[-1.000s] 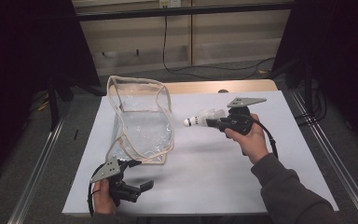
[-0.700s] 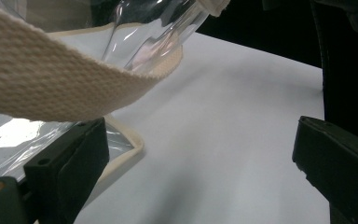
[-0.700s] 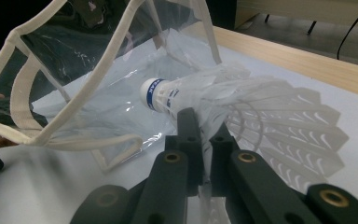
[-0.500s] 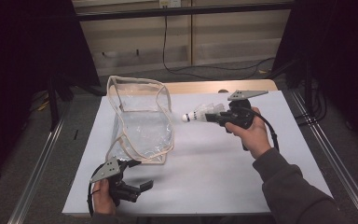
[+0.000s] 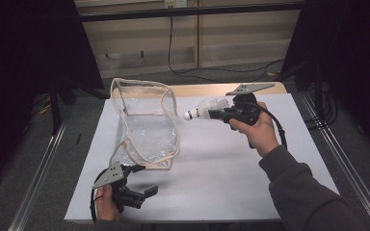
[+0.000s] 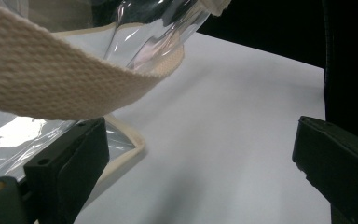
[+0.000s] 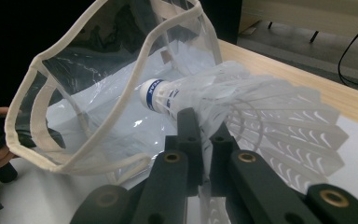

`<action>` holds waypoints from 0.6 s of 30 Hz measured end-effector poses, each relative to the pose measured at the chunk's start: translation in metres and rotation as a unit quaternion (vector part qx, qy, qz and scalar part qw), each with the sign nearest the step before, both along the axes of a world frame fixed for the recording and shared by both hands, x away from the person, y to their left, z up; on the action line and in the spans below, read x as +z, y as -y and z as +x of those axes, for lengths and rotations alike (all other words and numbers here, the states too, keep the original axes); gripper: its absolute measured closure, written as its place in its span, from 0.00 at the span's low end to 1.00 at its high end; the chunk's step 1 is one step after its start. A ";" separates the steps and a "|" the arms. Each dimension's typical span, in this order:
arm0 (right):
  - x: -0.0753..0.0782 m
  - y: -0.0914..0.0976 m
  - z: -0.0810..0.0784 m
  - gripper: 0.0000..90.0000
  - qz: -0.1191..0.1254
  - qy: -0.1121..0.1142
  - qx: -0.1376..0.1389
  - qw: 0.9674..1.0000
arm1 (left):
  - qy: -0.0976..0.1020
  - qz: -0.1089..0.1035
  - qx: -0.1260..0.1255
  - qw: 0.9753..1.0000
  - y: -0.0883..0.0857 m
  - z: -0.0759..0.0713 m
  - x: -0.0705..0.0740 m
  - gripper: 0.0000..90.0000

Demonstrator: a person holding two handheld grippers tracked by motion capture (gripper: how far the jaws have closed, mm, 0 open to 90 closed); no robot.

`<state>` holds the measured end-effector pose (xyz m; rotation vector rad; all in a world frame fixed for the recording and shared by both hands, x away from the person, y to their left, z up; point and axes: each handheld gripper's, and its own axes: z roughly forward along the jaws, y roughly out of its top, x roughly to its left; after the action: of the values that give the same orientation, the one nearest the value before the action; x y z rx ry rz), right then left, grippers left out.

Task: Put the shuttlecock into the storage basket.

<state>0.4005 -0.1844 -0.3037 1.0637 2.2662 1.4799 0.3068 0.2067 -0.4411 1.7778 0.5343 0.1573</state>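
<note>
Over white table (image 5: 231, 183), right gripper (image 7: 200, 121) pinches shuttlecock (image 7: 242, 112); left gripper (image 6: 200, 163) gapes empty.

Overhead light falls on the white surface (image 5: 212, 178), evenly bright; surroundings fall into near-black. Soft shadows lie beneath the clear bag (image 5: 147, 127), whose plastic shows glare patches. In the left gripper view the near strap (image 6: 70, 79) is blurred; the high view is slightly grainy.
</note>
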 end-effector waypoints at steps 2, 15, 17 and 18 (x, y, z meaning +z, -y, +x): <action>0.003 -0.002 0.001 0.98 0.000 0.002 0.002 1.000 | 0.000 0.000 0.000 1.000 0.000 0.000 0.000 0.04; 0.016 -0.011 0.006 0.98 -0.001 0.008 0.009 1.000 | 0.001 0.001 -0.002 1.000 0.000 0.000 0.000 0.04; 0.018 -0.014 0.006 0.98 0.000 0.008 0.008 1.000 | 0.001 0.001 -0.002 1.000 0.000 0.000 0.000 0.04; 0.018 -0.015 0.007 0.98 0.000 0.009 0.011 1.000 | 0.001 0.001 -0.002 1.000 0.000 0.000 0.000 0.04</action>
<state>0.4071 -0.1694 -0.2853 1.0249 2.2730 1.4929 0.3069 0.2069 -0.4411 1.7811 0.5295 0.1567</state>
